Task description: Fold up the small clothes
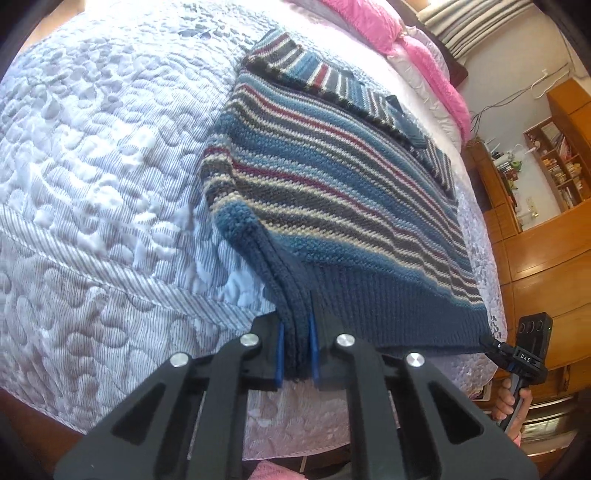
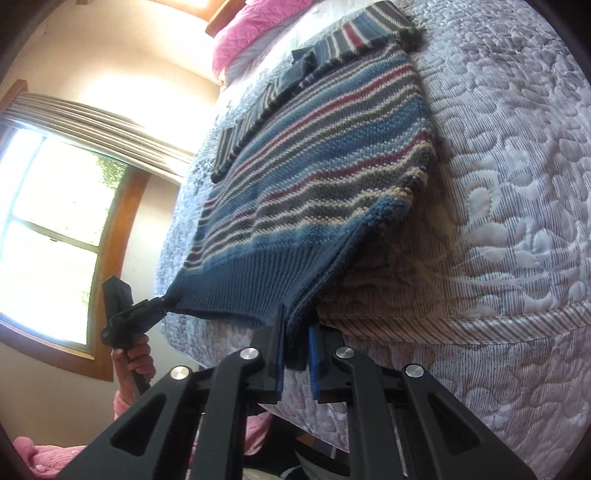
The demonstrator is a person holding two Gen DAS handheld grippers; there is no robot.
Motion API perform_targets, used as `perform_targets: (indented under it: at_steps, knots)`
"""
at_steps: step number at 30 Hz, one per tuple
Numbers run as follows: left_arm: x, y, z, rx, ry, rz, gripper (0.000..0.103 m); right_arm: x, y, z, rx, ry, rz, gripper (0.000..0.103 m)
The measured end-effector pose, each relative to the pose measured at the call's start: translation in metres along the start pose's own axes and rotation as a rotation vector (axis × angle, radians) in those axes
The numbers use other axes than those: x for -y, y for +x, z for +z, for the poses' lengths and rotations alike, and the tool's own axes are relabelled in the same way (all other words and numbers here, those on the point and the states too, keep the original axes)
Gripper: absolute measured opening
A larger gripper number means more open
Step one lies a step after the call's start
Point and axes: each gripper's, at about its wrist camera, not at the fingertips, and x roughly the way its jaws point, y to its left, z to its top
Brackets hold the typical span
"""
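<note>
A striped knitted sweater (image 1: 332, 192) in blue, grey, cream and maroon lies flat on the bed, its sleeves folded across the far end. My left gripper (image 1: 295, 354) is shut on one corner of the dark blue ribbed hem, with the knit pinched between its blue pads. Far right in the same view, my right gripper (image 1: 489, 341) pinches the other hem corner. In the right wrist view the sweater (image 2: 314, 166) stretches away from my right gripper (image 2: 297, 350), which is shut on its hem corner. The left gripper (image 2: 160, 304) holds the opposite corner. The hem is lifted and stretched between them.
A white quilted bedspread (image 1: 92, 166) covers the bed, and its edge runs just below the hem. Pink pillows (image 1: 369, 22) lie at the head of the bed. Wooden shelves (image 1: 554, 158) stand beside the bed. A curtained window (image 2: 48, 221) is on the other side. A hand (image 1: 506, 398) grips the right tool's handle.
</note>
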Motion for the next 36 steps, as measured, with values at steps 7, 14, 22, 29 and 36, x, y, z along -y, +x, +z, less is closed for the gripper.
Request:
perform_targets:
  at_steps: [7, 14, 22, 29, 36]
  knots:
    - [0.023, -0.014, 0.036, 0.073, 0.042, -0.012, 0.009, -0.013, -0.015, 0.038, 0.049, -0.007, 0.061, 0.010]
    - [0.023, -0.003, 0.093, 0.131, 0.002, -0.024, 0.009, -0.006, -0.016, 0.096, 0.085, 0.016, 0.068, 0.010]
    - [0.015, 0.045, 0.145, 0.098, -0.038, -0.019, 0.009, 0.025, 0.022, 0.167, 0.044, 0.097, 0.059, 0.010]
    - [0.003, 0.088, 0.169, 0.042, -0.076, 0.004, 0.009, 0.048, 0.053, 0.197, 0.000, 0.127, 0.022, 0.010]
    - [-0.004, 0.115, 0.177, 0.008, -0.075, 0.023, 0.009, 0.070, 0.071, 0.205, -0.028, 0.153, 0.010, 0.010]
